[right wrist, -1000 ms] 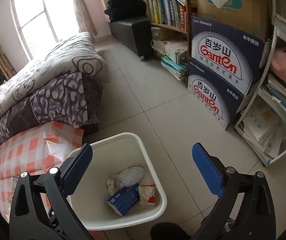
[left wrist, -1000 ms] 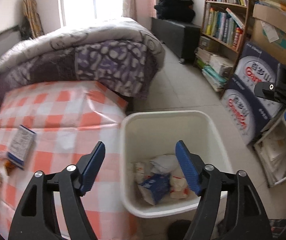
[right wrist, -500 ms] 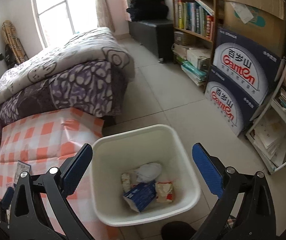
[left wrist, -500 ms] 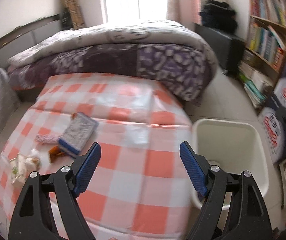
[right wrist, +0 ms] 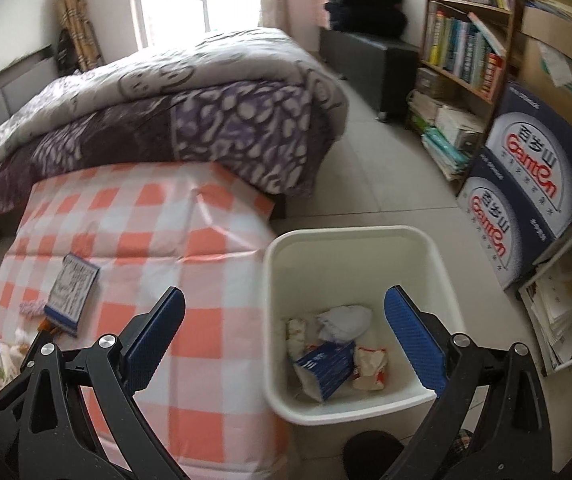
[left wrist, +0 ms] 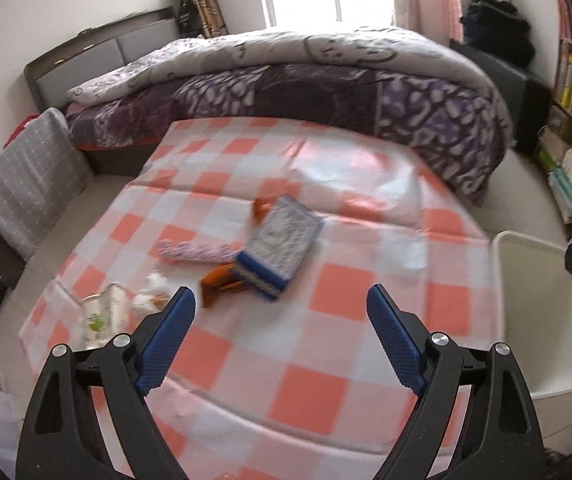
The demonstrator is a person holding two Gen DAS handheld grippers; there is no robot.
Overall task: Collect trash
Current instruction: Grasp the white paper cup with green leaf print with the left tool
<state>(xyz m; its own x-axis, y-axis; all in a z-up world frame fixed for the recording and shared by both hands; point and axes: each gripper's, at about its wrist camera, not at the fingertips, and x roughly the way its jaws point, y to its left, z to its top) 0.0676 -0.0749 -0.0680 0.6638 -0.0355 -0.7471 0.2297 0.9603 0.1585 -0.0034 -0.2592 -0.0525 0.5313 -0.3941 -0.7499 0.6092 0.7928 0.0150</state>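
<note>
A blue and white box (left wrist: 280,246) lies on the orange checked table (left wrist: 326,360), over an orange wrapper (left wrist: 220,282). A pink patterned packet (left wrist: 192,251) and crumpled white wrappers (left wrist: 102,316) lie to its left. My left gripper (left wrist: 280,338) is open and empty, above the table just short of the box. The white bin (right wrist: 366,248) stands right of the table and holds a blue carton (right wrist: 326,366), a white wad (right wrist: 344,320) and wrappers. My right gripper (right wrist: 284,336) is open and empty above the bin's near left rim. The box also shows there (right wrist: 72,292).
A bed with a purple quilt (left wrist: 326,80) lies behind the table. A grey cushioned seat (left wrist: 26,184) stands at the left. Bookshelves (right wrist: 466,40) and stacked printed boxes (right wrist: 526,184) line the right wall. Tiled floor (right wrist: 386,184) lies between bed and shelves.
My left gripper has swung left from over the bin to over the table, toward the box. My right gripper has turned left, so the table and bin now both show.
</note>
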